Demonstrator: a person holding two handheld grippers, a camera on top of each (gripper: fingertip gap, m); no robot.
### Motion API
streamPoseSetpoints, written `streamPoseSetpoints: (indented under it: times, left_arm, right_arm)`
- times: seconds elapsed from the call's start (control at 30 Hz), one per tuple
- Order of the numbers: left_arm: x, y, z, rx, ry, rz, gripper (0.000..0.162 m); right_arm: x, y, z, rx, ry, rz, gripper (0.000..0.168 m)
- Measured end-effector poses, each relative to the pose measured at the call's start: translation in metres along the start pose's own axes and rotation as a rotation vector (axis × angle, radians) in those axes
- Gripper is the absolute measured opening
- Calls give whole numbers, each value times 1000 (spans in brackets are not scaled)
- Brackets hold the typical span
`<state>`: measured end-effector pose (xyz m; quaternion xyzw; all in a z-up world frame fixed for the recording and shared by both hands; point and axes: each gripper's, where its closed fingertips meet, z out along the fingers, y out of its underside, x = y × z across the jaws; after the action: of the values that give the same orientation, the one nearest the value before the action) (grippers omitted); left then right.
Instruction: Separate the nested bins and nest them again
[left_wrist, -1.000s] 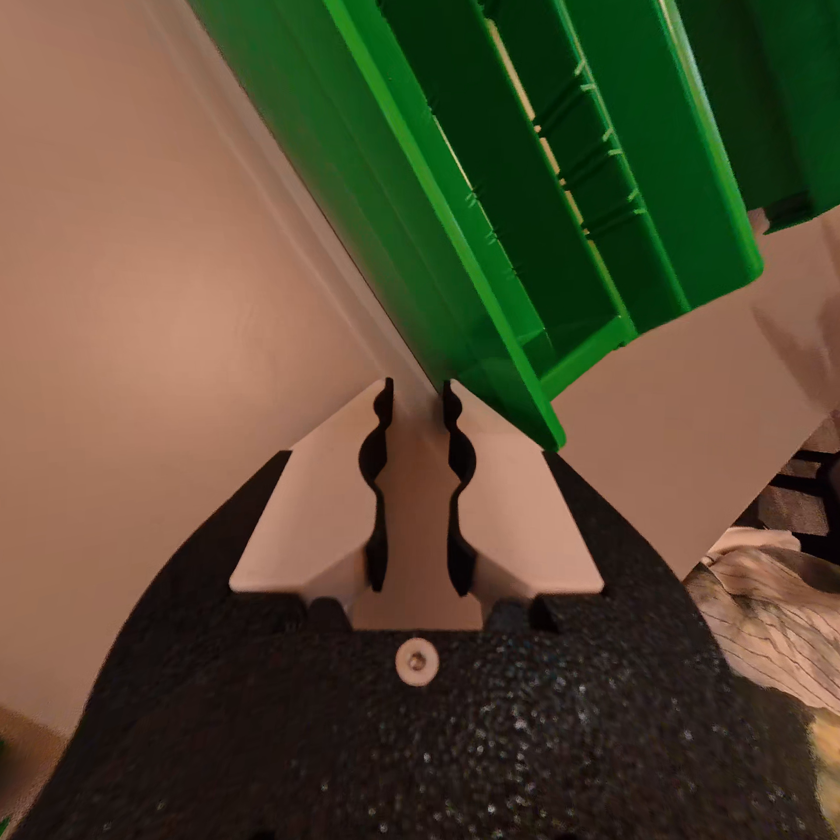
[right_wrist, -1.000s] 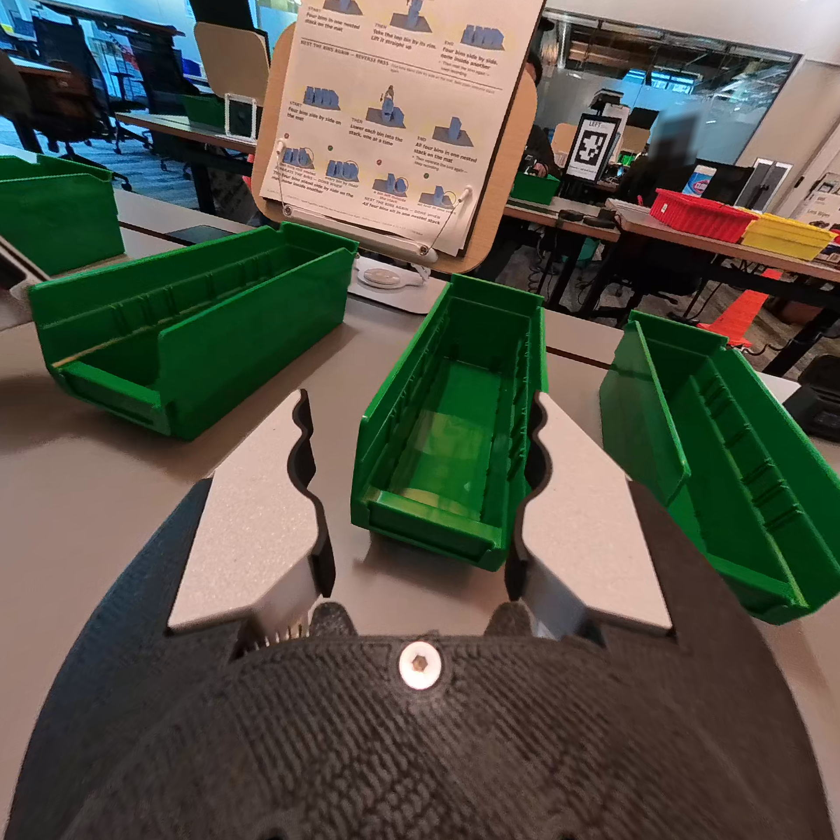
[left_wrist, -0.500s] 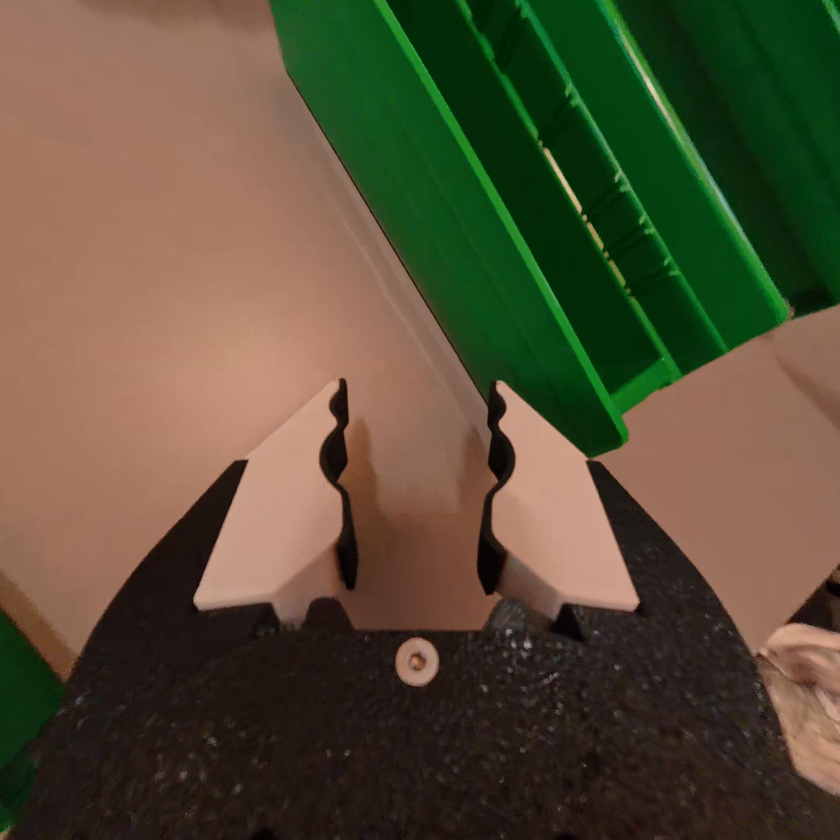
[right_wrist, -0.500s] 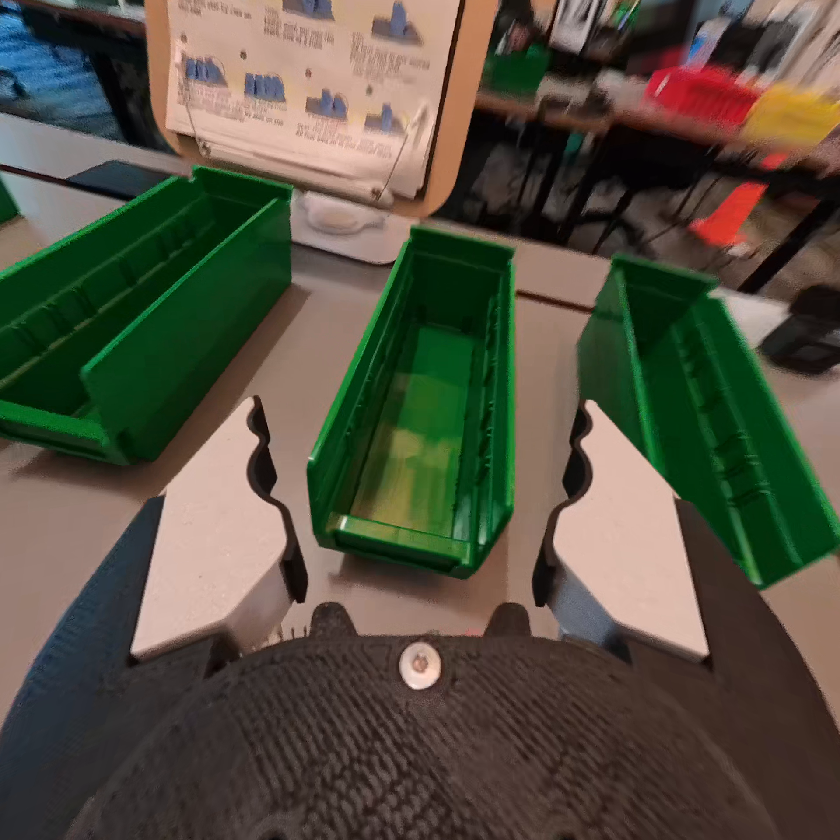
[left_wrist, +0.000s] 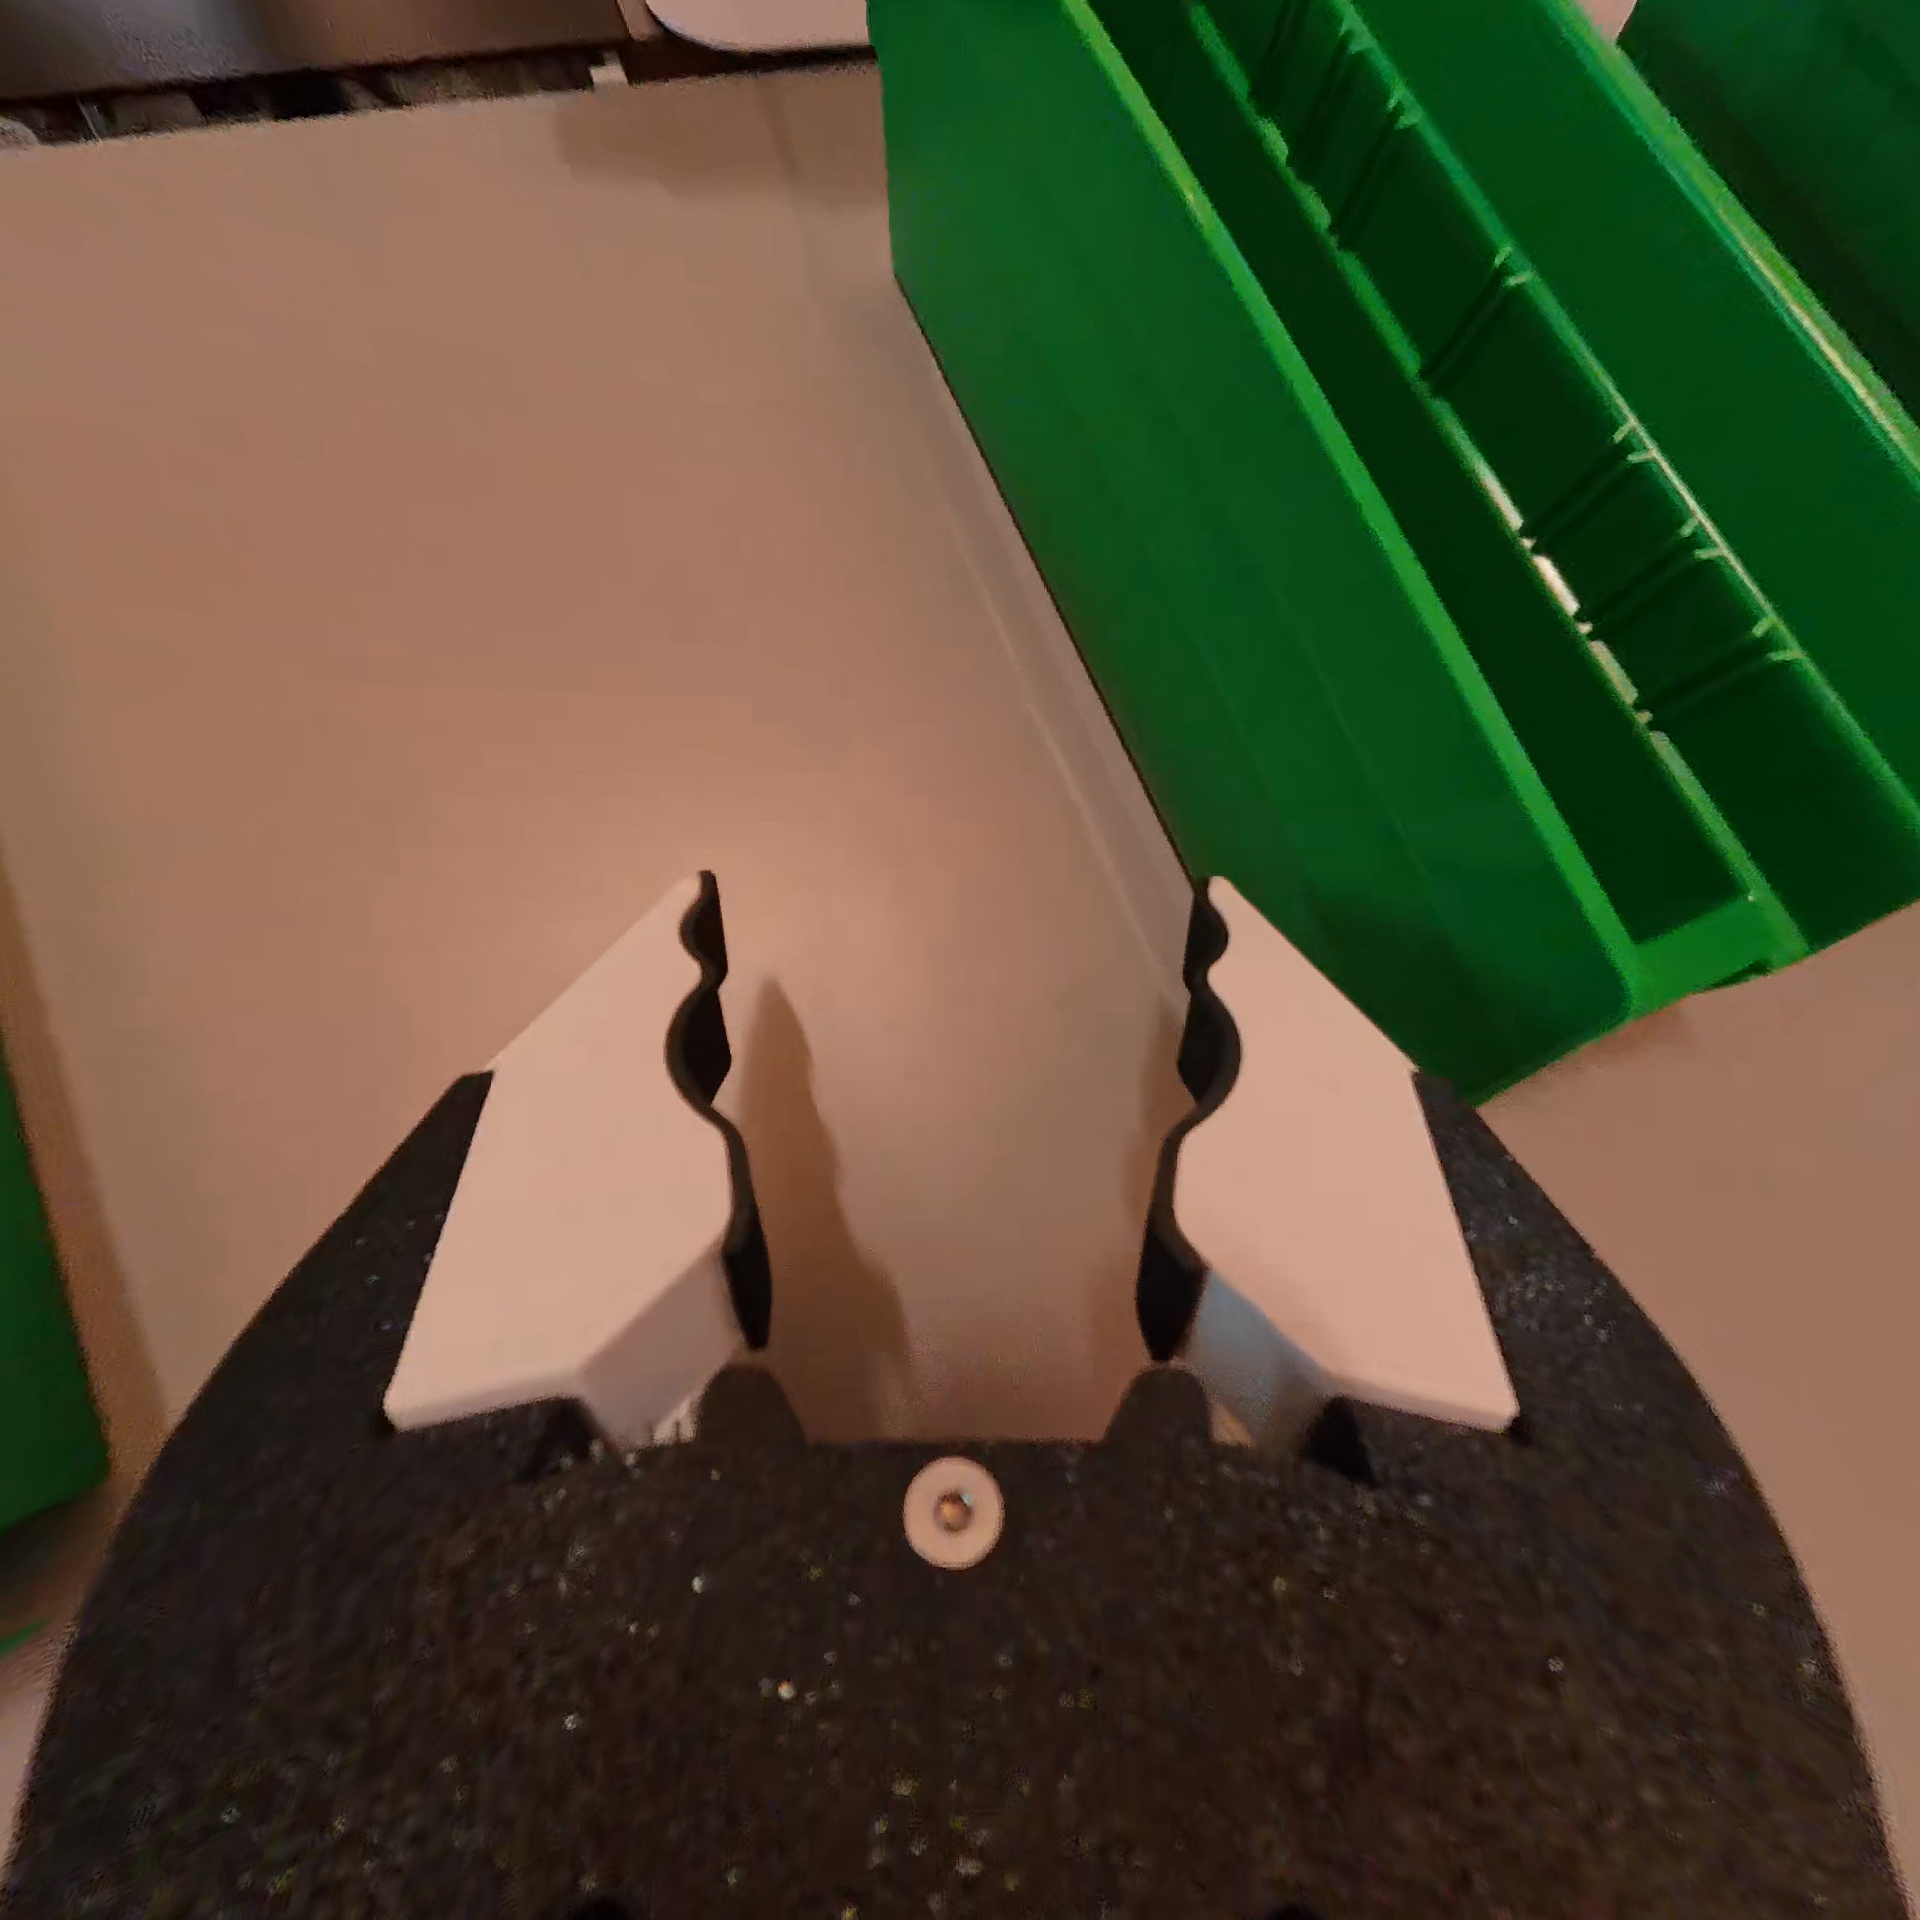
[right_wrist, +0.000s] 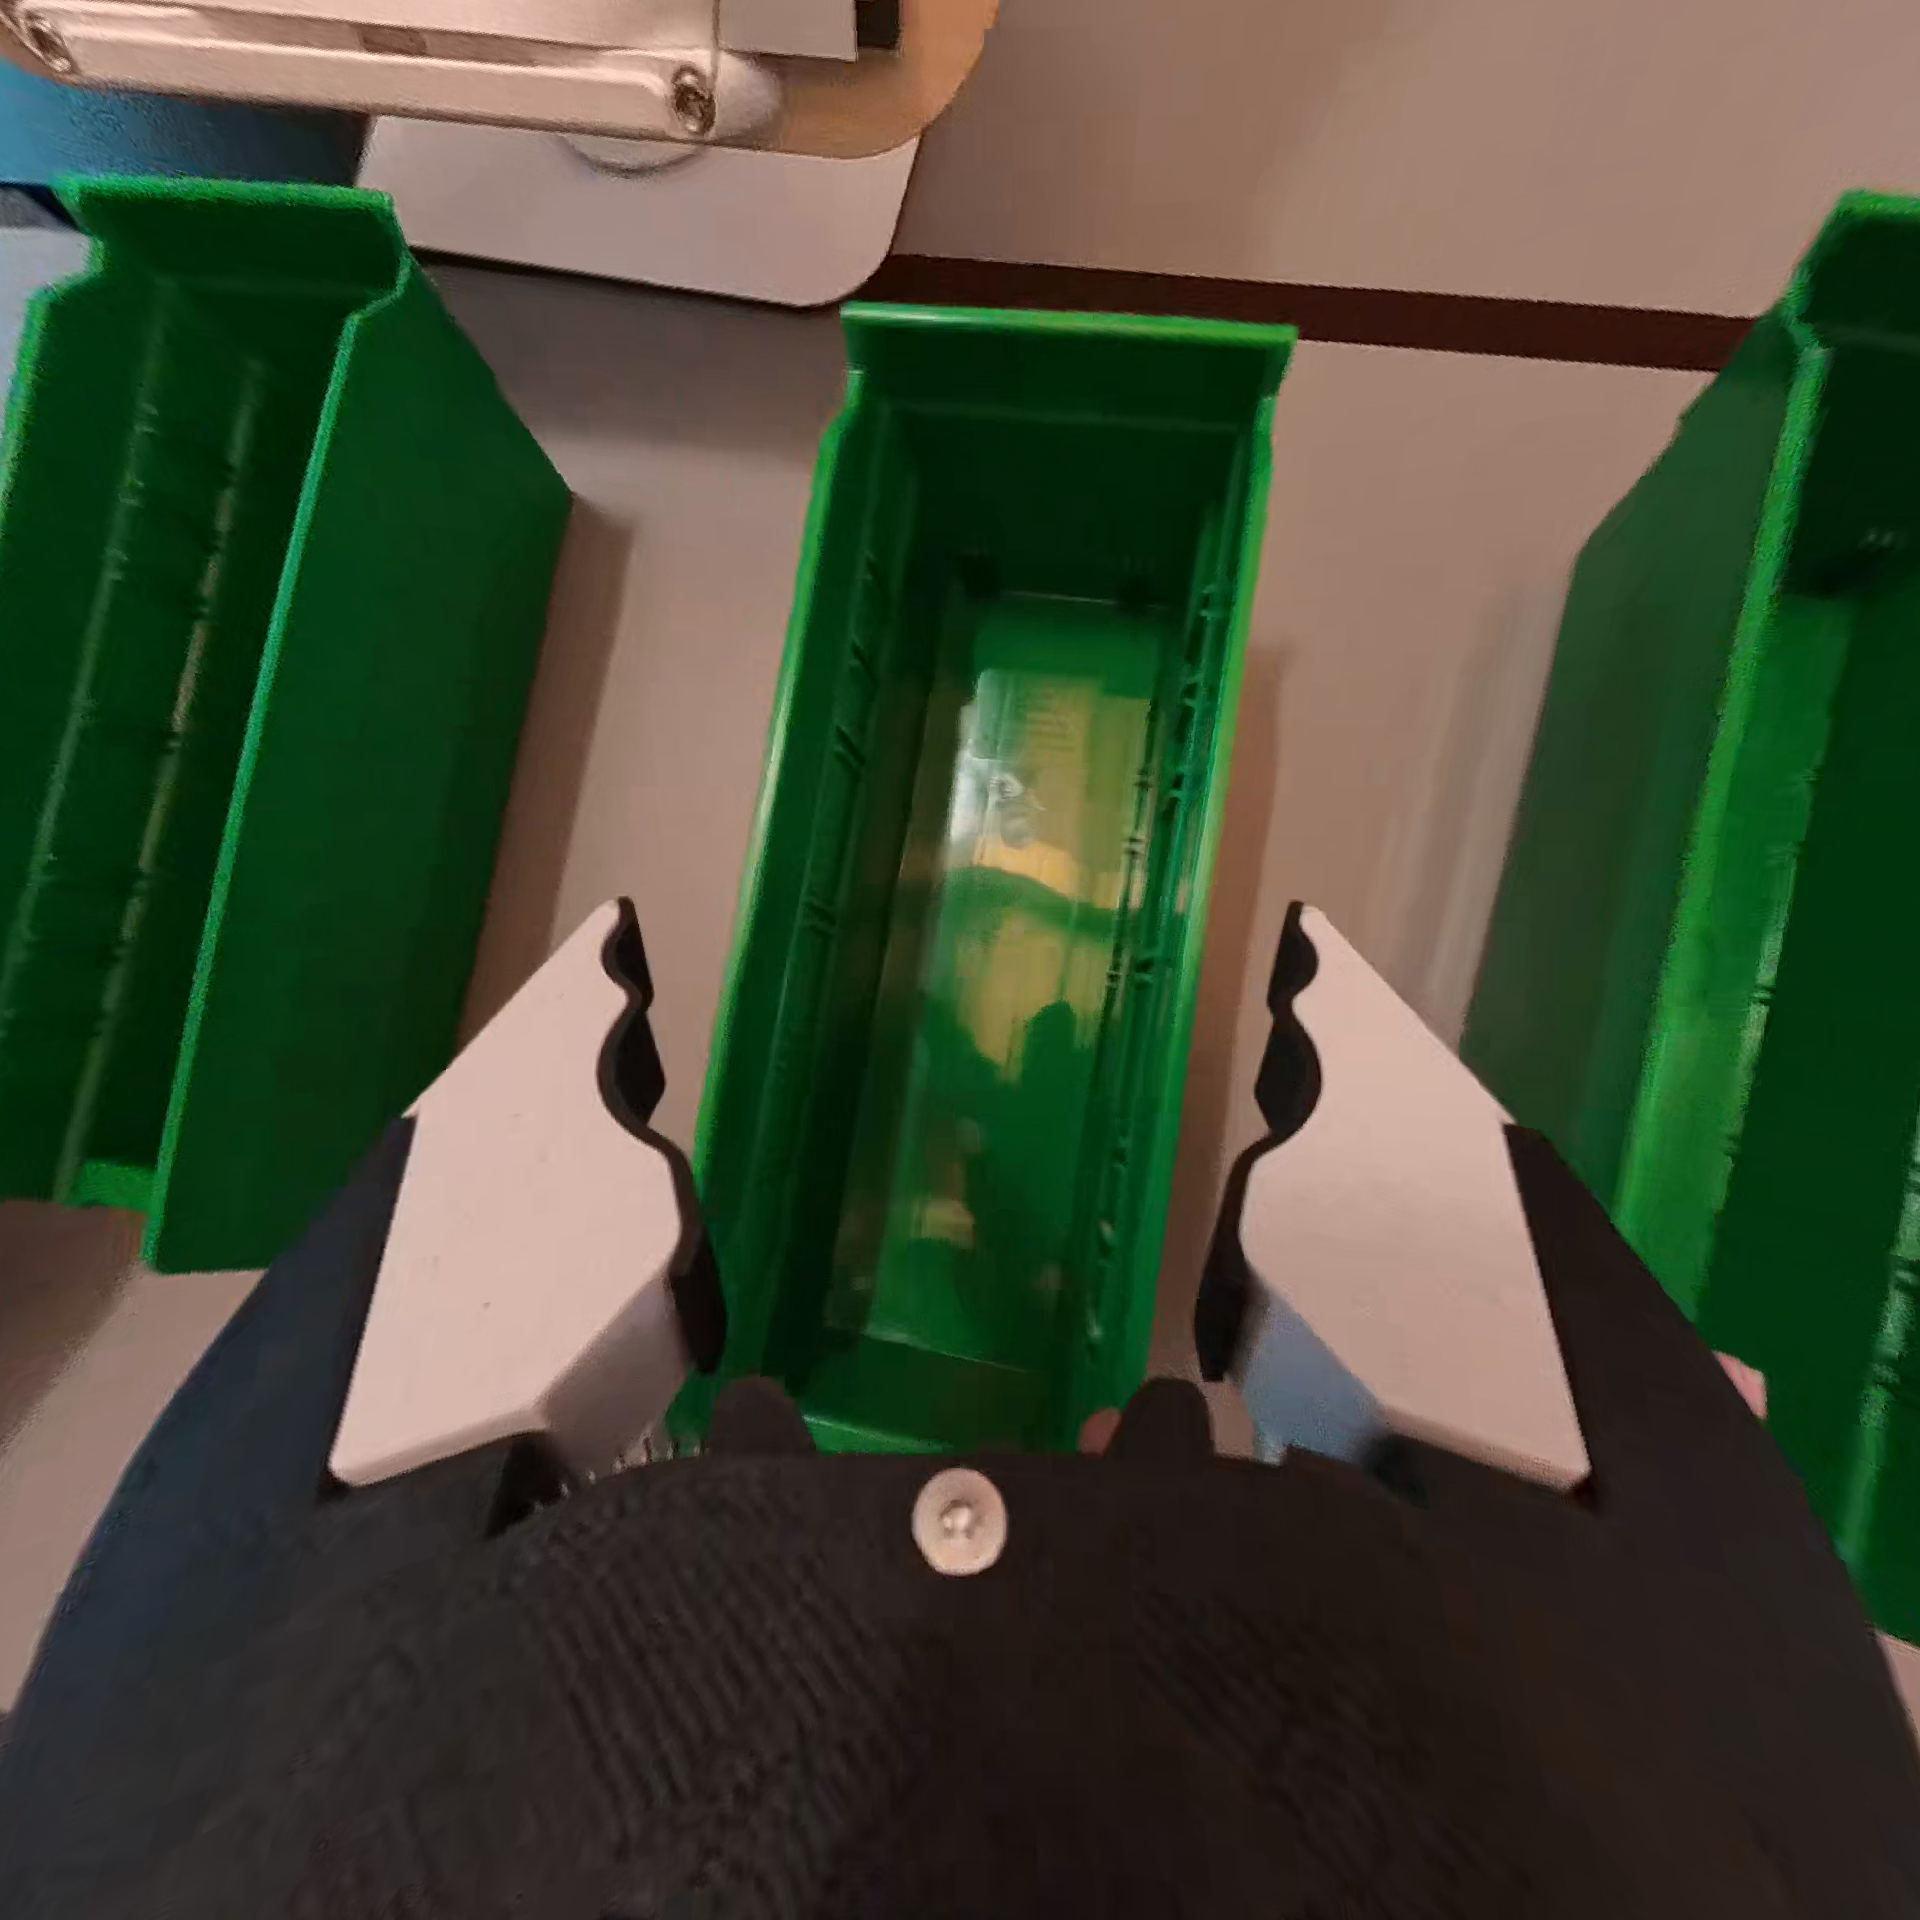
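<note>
**Op:** Three green bins stand apart on the grey table (right_wrist: 1434, 582) in my right wrist view: the left bin (right_wrist: 343, 790), the middle bin (right_wrist: 1039, 831) and the right bin (right_wrist: 1714, 831). My right gripper (right_wrist: 961, 1132) hangs over the near end of the middle bin, jaws spread wide, one finger outside each long wall, holding nothing.

**Obs:** And your left?

**Op:** My left gripper (left_wrist: 956, 1091) is also spread and empty, over bare table, with one bin (left_wrist: 1299, 582) just beside its right finger.

**Obs:** What worries you?

**Op:** Closing across the full width, I think. The walls look thin and could flex inward, so the bin might slip or tilt once lifted. If I come down off-centre, a fingertip could land on the rim and shove the bin into a neighbour.

**Obs:** Anything you can't see?

**Op:** The middle bin's front lip is hidden under my gripper body. Both outer bins are cut off at the frame edges. A green sliver at the left edge of my left view is likely another bin, but I can't tell. Motion blur softens everything.
</note>
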<state>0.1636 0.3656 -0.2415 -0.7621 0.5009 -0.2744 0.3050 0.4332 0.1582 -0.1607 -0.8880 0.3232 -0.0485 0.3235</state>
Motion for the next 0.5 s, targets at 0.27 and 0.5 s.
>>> streamPoseSetpoints:
  times: [0.27, 0.5]
  left_arm:
    - [11, -2, -6, 93, 99, -74, 89]
    - [27, 2, -11, 71, 190, -98, 91]
  right_arm:
    - [-4, 6, 28, -151, 62, 6, 121]
    - [7, -5, 25, -179, 199, -59, 126]
